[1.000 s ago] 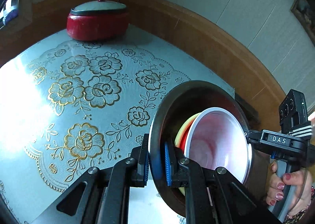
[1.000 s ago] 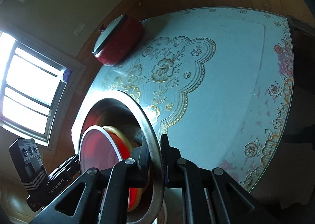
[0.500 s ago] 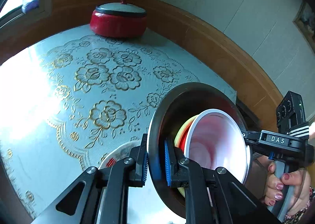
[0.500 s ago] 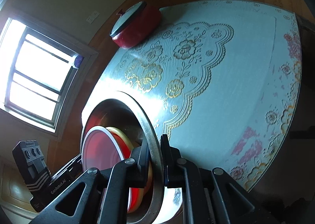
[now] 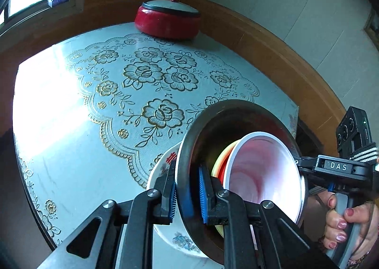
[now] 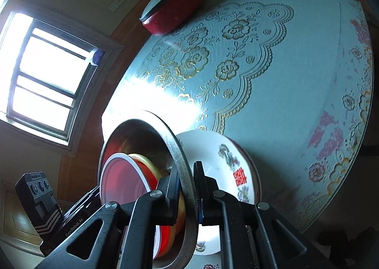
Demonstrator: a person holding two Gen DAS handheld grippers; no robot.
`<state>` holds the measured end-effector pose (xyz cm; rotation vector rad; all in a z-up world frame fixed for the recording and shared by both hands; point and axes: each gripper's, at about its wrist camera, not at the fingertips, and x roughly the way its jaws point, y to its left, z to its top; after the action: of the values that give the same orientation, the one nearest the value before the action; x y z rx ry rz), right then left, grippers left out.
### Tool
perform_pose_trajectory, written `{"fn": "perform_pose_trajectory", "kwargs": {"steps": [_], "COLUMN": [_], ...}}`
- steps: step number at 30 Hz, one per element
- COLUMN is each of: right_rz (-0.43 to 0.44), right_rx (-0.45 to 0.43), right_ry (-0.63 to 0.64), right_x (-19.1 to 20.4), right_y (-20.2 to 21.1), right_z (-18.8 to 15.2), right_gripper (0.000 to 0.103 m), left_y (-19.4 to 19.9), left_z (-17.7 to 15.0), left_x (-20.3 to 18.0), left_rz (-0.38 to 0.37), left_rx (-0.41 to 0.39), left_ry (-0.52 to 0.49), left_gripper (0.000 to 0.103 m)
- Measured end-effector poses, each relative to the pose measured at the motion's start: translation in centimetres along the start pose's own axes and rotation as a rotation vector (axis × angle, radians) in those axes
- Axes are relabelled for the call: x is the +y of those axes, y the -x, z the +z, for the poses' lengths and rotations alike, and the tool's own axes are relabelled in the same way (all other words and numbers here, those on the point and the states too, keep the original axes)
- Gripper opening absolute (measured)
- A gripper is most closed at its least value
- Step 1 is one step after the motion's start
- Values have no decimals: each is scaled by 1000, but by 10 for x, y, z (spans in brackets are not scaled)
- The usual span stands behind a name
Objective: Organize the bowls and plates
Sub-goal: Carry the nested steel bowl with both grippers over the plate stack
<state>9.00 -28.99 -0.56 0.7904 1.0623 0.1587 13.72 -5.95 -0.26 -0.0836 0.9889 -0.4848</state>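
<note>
A steel bowl (image 5: pixel 227 117) is held in the air between both grippers, with a red-and-white bowl (image 5: pixel 265 172) and a yellow bowl (image 5: pixel 220 162) nested inside. My left gripper (image 5: pixel 187 194) is shut on the steel bowl's near rim. My right gripper (image 6: pixel 187 192) is shut on the opposite rim (image 6: pixel 180 150); it also shows in the left wrist view (image 5: pixel 300 167). A white flower-patterned bowl (image 6: pixel 227 162) sits on the table just below the steel bowl, also seen in the left wrist view (image 5: pixel 163 162).
The table (image 5: pixel 78 127) has a glass top over a pale blue cloth with gold flowers. A red lidded pot (image 5: pixel 168 20) stands at its far edge by the wooden wall panel. A window (image 6: pixel 45 75) is on the left.
Both grippers have carried the steel bowl stack back over the table; the white patterned bowl has come into view underneath it. The grips have not changed.
</note>
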Motion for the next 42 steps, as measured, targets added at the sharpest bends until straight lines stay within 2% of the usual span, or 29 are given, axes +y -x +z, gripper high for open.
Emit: {"fn": "perform_pose_trajectory", "kwargs": {"steps": [9, 42], "right_rz": [-32, -139], "right_rx": [20, 77], "right_ry": [-6, -5], "right_x": [-1, -10], "right_y": [-11, -39], "right_z": [-11, -10], "right_gripper": [10, 11], "left_y": [-10, -52], "left_z": [-10, -18], "left_x": [9, 24], "left_rz": [0, 27], "left_rx": [24, 105], "left_ry": [9, 20], "left_gripper": [15, 15]}}
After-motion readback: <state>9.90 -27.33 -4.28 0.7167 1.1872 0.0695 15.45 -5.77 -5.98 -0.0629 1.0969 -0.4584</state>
